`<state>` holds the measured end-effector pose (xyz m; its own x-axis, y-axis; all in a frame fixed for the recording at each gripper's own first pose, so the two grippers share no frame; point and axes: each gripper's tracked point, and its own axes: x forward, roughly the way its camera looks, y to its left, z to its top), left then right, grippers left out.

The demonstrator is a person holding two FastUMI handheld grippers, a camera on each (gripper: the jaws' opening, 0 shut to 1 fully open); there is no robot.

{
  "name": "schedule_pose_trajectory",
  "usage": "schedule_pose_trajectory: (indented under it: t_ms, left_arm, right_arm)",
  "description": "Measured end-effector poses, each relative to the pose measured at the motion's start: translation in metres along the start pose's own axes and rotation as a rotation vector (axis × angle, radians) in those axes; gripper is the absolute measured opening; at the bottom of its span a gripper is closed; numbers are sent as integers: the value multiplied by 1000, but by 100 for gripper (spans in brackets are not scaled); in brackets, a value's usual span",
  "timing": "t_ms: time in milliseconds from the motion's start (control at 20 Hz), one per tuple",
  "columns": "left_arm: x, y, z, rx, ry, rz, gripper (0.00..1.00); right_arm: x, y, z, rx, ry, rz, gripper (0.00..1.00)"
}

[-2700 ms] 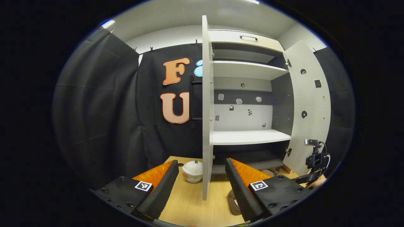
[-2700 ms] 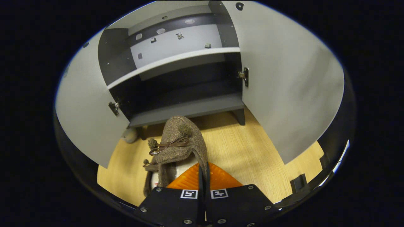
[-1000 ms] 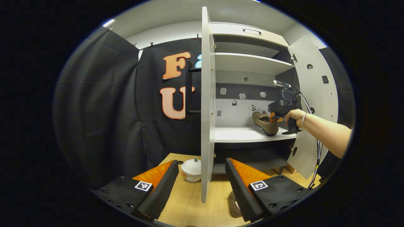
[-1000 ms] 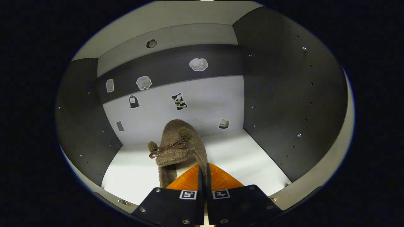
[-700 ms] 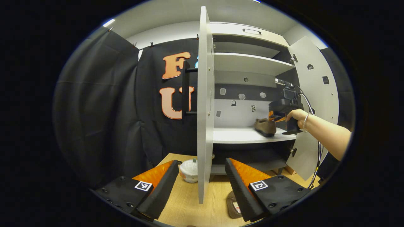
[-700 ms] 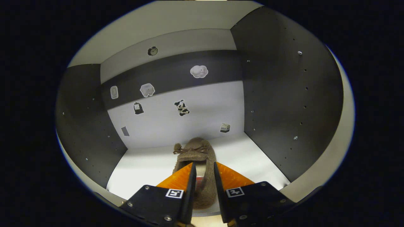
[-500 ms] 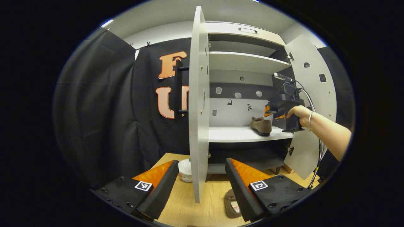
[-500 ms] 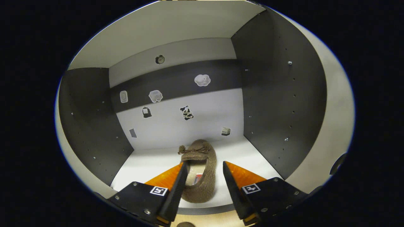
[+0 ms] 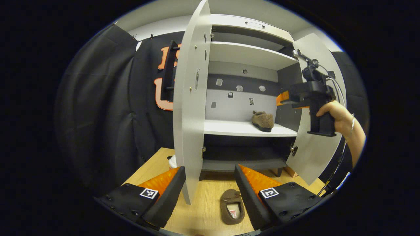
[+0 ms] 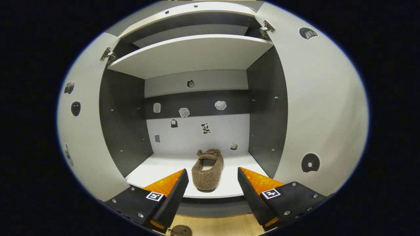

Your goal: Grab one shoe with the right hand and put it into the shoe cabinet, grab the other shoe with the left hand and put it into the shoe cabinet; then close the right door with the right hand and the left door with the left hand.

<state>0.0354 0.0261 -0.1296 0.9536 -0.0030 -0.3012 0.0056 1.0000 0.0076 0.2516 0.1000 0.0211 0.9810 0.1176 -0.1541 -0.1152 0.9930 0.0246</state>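
This is a recording booth, not a home: black cloth [image 9: 108, 108] hangs as walls around a grey shoe cabinet [image 9: 242, 127] that stands on a wooden floor [image 9: 206, 209].

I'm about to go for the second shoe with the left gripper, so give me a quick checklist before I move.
1. First shoe resting on the cabinet shelf: ok.
2. Right gripper open, off the shoe: ok.
3. Left gripper open, holding nothing: ok.
4. Second shoe on the floor between the left fingers: ok.
5. Left door and right door open: ok.
6. Room beside the first shoe: ok.
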Motion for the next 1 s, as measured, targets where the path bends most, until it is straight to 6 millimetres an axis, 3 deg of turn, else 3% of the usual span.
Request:
schedule_pose_trajectory:
  t_ms: [350, 650, 850, 1000]
  left_arm:
    - [32, -25, -122, -18, 241, -54, 97]
    - [62, -26, -200, 16, 415, -71, 98]
    - [78, -22, -239, 23, 515, -58, 98]
    - [90, -23, -255, 15, 594, -51, 98]
  right_arm:
    - [-66, -12, -1, -14, -44, 0, 92]
    - [-106, -37, 1, -29, -71, -34, 92]
    - [-121, -57, -4, -13, -58, -53, 92]
    - [-129, -66, -2, 3, -69, -54, 92]
